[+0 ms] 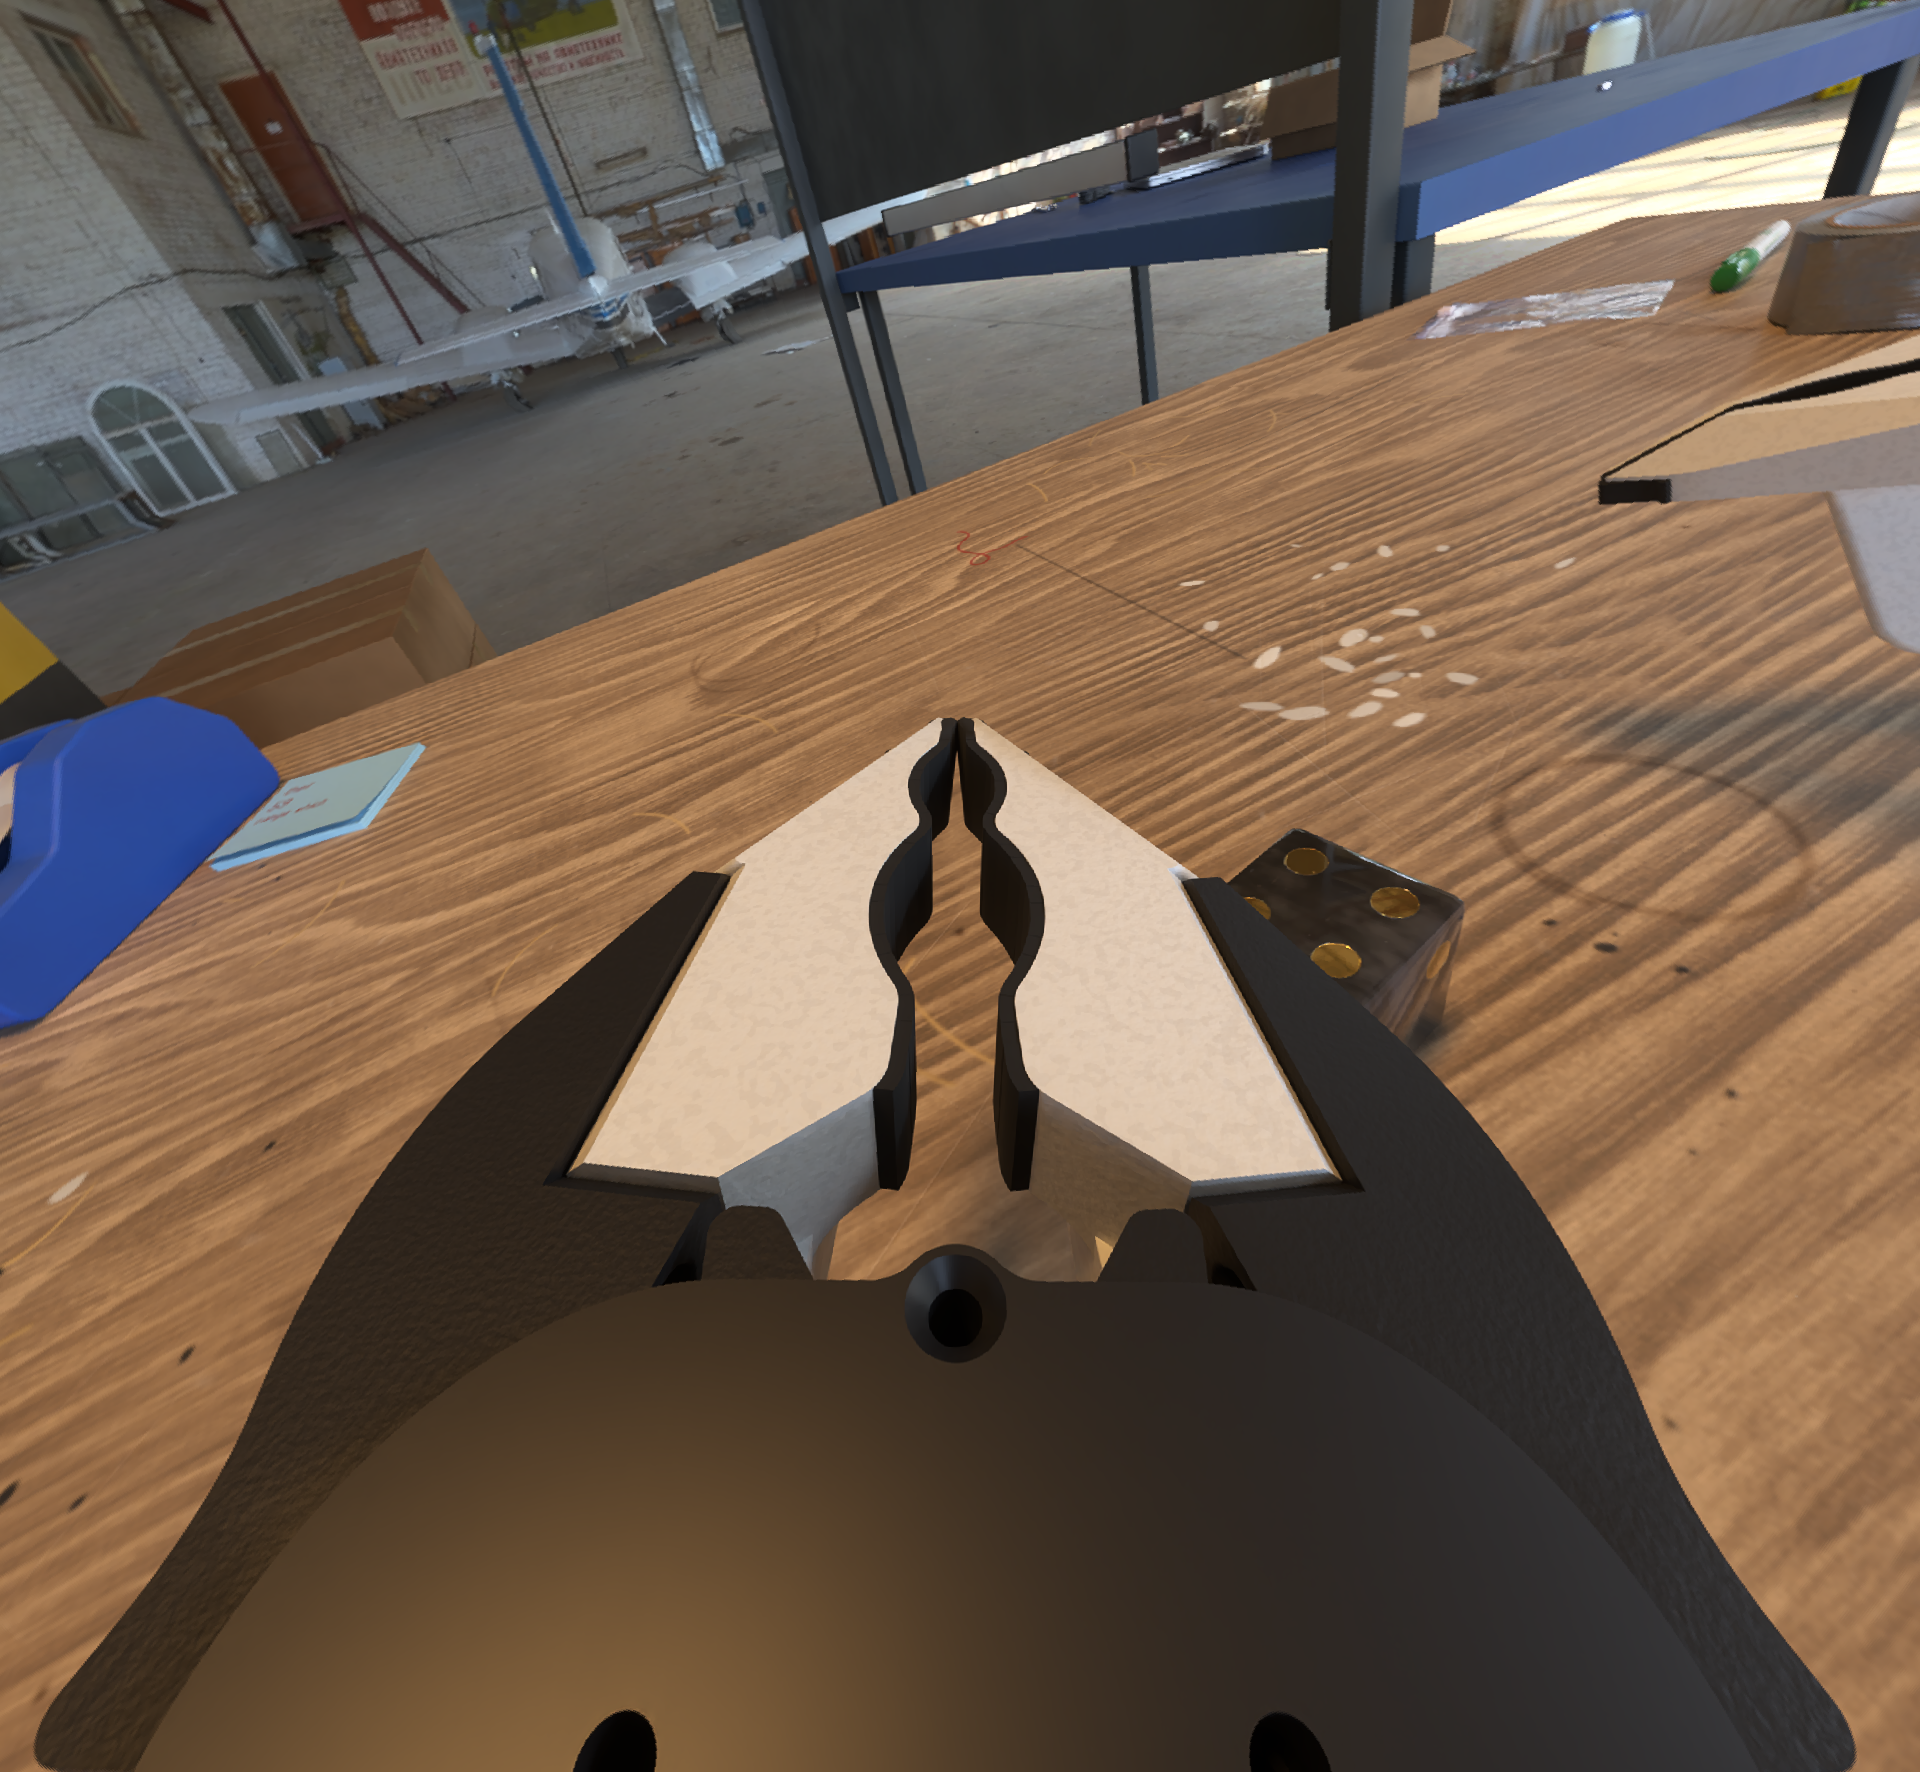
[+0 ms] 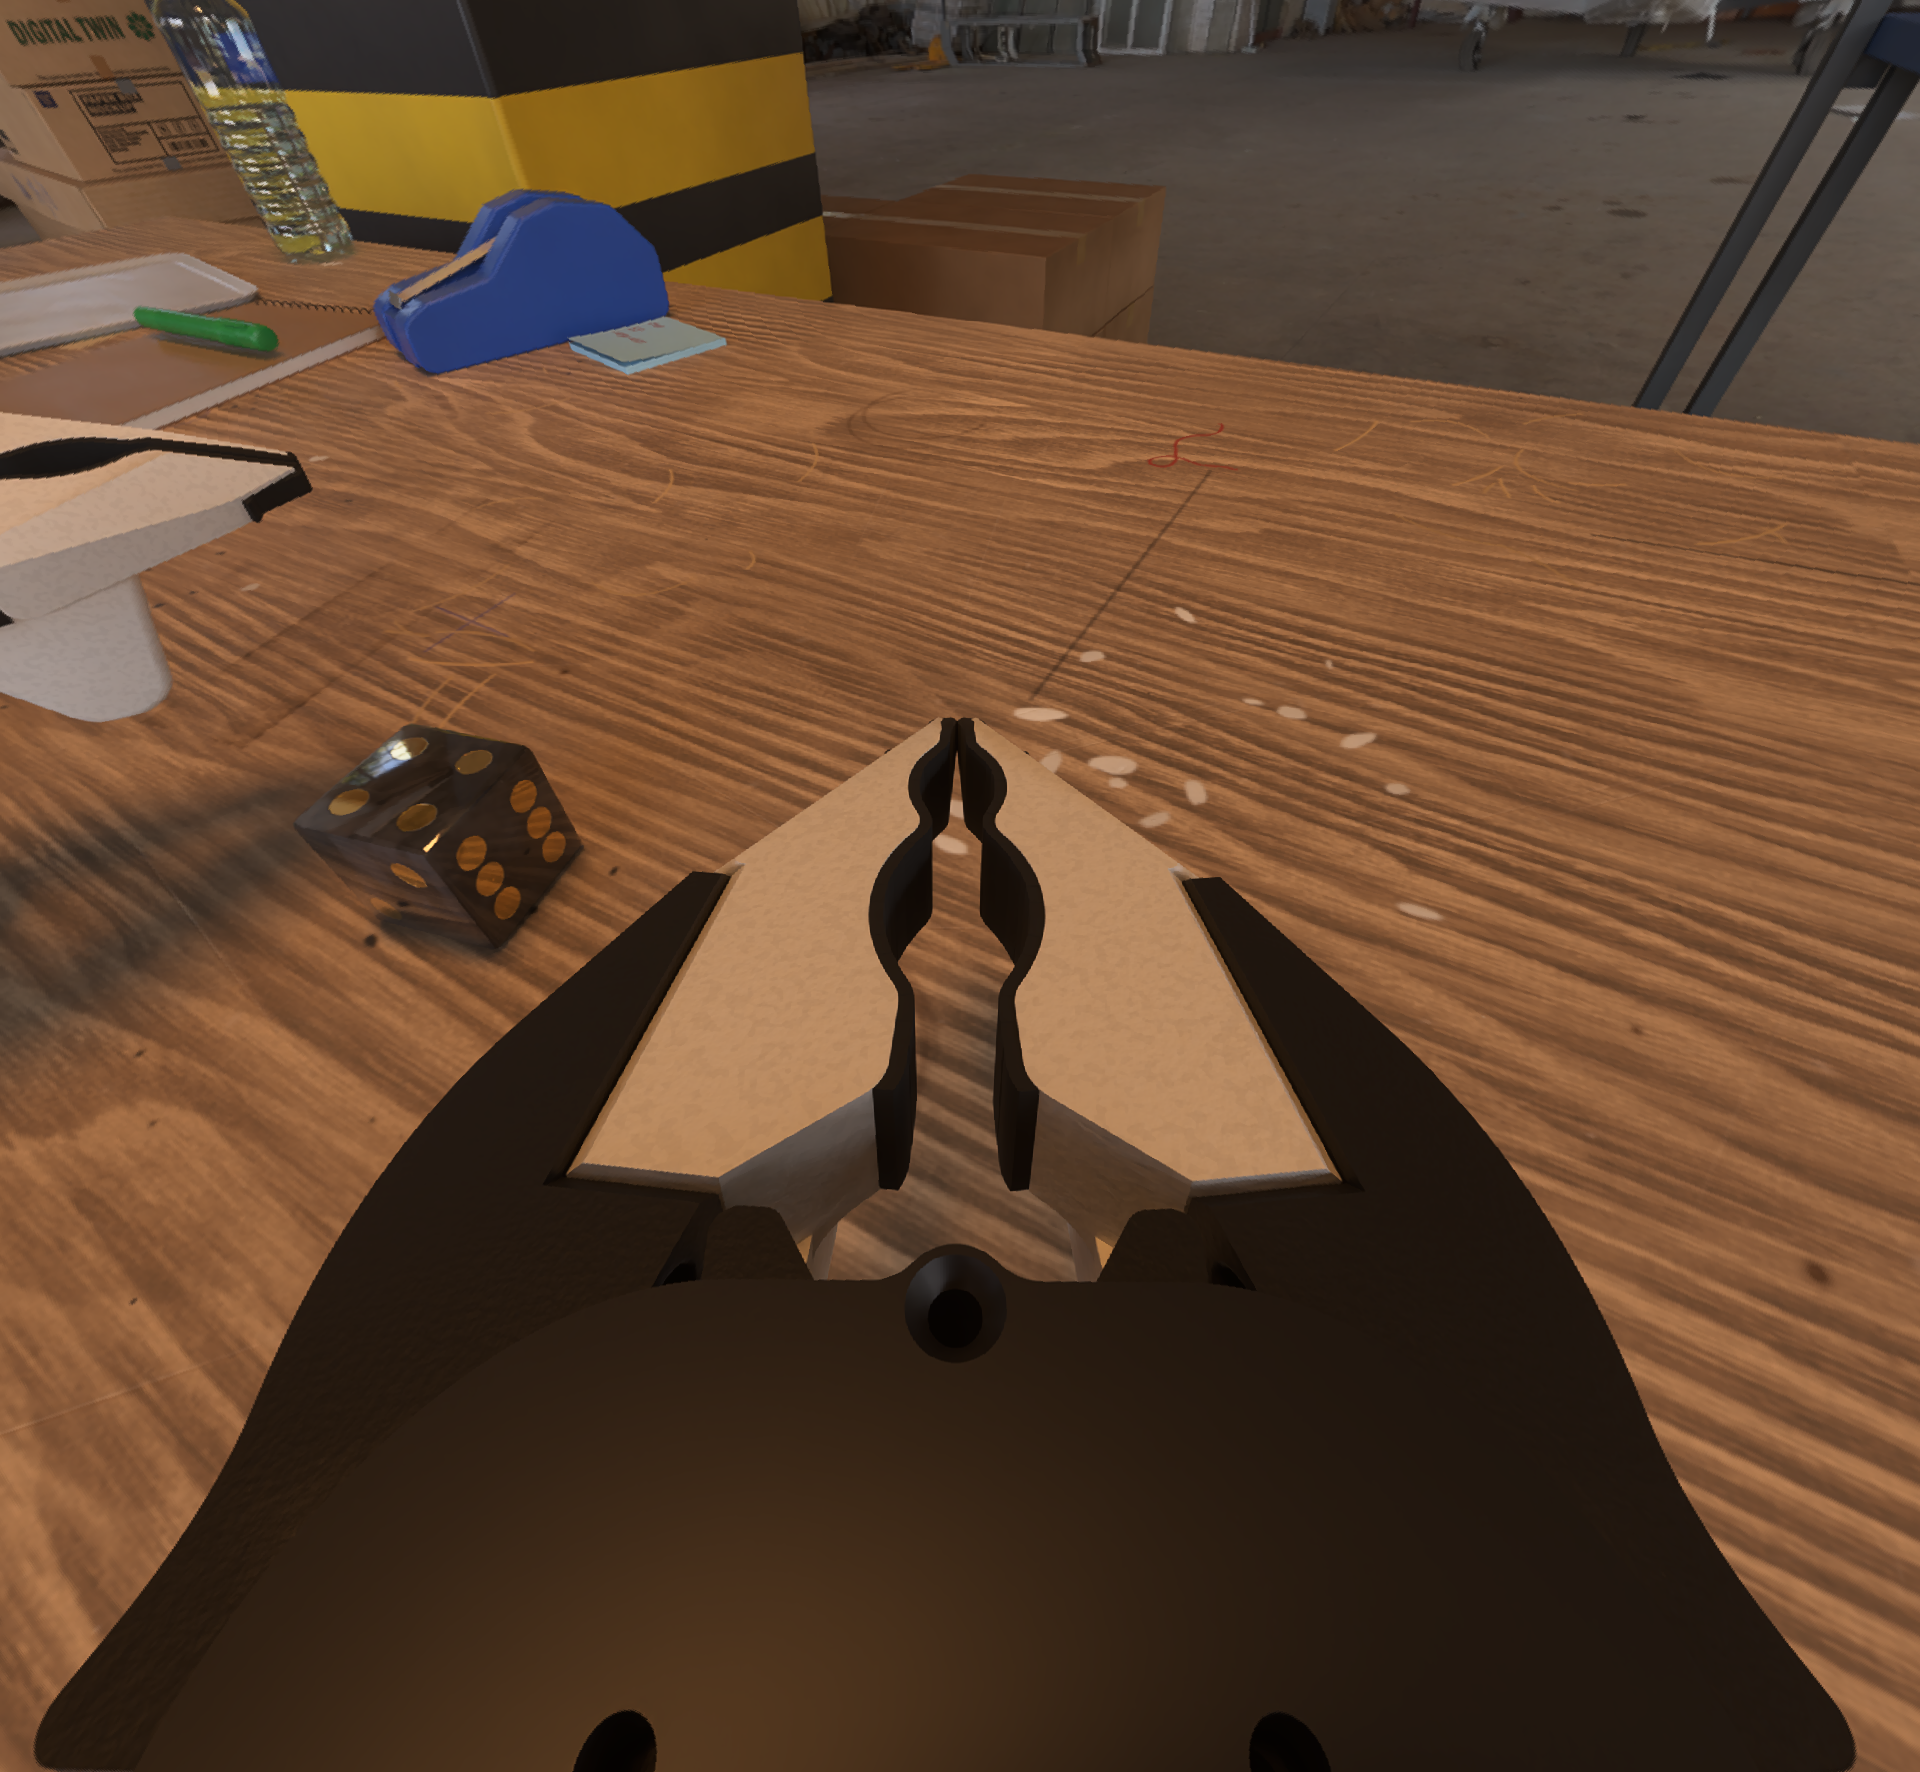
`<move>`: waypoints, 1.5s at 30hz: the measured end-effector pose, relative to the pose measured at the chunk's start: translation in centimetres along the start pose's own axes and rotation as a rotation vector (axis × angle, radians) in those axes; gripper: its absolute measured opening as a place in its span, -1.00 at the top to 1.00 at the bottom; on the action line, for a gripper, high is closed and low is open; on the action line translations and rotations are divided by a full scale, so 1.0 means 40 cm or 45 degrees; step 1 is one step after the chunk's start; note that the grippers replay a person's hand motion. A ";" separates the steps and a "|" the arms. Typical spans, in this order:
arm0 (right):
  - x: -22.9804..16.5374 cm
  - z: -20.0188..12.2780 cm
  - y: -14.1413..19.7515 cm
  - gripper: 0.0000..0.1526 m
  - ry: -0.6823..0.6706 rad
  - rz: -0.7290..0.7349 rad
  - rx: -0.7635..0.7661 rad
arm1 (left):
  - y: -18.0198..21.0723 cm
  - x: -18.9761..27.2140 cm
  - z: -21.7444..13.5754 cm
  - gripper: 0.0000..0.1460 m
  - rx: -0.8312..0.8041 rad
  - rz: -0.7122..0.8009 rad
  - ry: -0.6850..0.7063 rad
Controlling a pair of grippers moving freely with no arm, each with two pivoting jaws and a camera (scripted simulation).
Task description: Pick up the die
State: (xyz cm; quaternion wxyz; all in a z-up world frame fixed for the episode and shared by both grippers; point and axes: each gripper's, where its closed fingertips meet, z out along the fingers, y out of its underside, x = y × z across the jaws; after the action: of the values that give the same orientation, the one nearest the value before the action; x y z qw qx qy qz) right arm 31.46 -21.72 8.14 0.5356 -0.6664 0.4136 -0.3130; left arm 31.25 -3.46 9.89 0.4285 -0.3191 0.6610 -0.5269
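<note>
A dark die [image 1: 1361, 933] with gold pips rests on the wooden table [image 1: 727, 891], just right of my left gripper's right finger and partly hidden by it. My left gripper [image 1: 956, 727] is shut and empty above the table. In the right wrist view the die [image 2: 442, 844] lies to the left of my right gripper [image 2: 956, 727], which is shut and empty. The right gripper's tip also shows at the right edge of the left wrist view [image 1: 1631, 488]. The left gripper's tip shows at the left edge of the right wrist view [image 2: 281, 488].
A blue tape dispenser [image 2: 525, 283] and a light blue note pad [image 2: 646, 342] lie at the far left. A green marker [image 2: 208, 330], a tray [image 2: 94, 294] and a bottle [image 2: 244, 101] stand behind. Another green marker [image 1: 1745, 259] and a dark object [image 1: 1844, 273] lie far right.
</note>
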 end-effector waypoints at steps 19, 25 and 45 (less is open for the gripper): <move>0.019 0.013 0.015 1.00 0.049 0.005 -0.067 | 0.158 -0.055 -0.029 1.00 -0.660 -0.185 -0.466; 0.023 0.024 0.028 1.00 0.102 -0.035 -0.131 | 0.160 -0.062 -0.034 1.00 -0.636 -0.301 -0.435; 0.029 0.026 0.035 1.00 0.243 -0.114 -0.163 | 0.158 -0.043 -0.029 1.00 -0.625 -0.313 -0.342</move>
State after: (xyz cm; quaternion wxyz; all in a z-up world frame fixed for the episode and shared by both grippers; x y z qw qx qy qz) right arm 32.58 -22.40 6.53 0.4355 -0.6842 0.4518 -0.3715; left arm 31.14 0.05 4.24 0.3554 -0.5575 0.6624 -0.3523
